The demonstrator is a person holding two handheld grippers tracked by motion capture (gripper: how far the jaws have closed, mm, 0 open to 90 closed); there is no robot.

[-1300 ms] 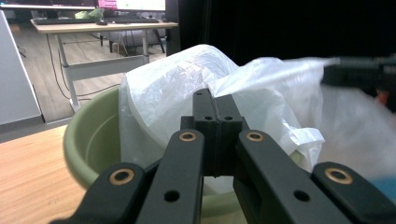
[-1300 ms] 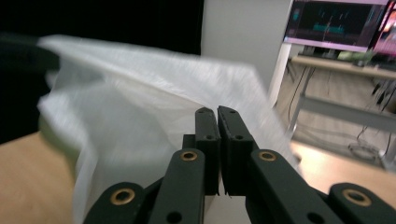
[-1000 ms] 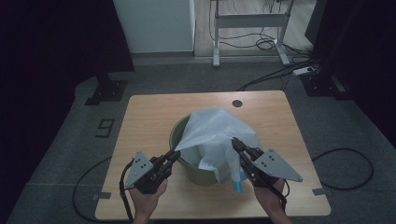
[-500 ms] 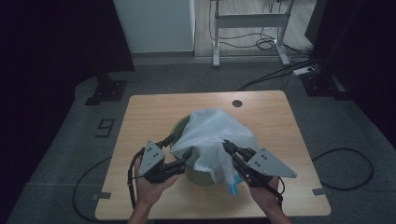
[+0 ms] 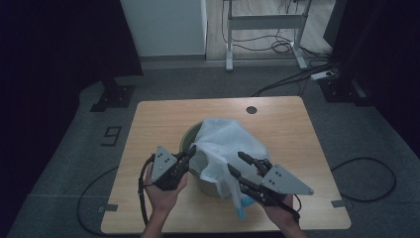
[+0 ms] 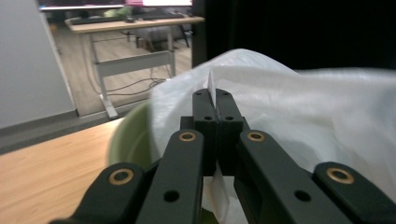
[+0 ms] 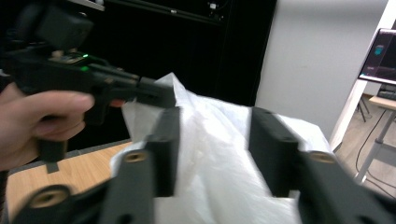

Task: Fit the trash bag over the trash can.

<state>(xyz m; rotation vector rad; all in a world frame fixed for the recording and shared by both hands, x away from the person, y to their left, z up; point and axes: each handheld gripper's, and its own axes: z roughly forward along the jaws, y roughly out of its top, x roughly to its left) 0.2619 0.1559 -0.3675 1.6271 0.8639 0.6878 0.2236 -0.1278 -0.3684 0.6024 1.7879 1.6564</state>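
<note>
left hand-held gripper [image 6: 216, 100] pinches white bag [image 6: 299, 107].

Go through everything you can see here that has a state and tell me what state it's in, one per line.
White plastic bag: draped loosely over the bin, bunched, not fitted around the rim.
Green bin: upright on the table, mostly covered by the bag.
Left hand-held gripper: shut on the bag's edge.
Right hand-held gripper: open, has just been opening, bag between the jaws.
</note>
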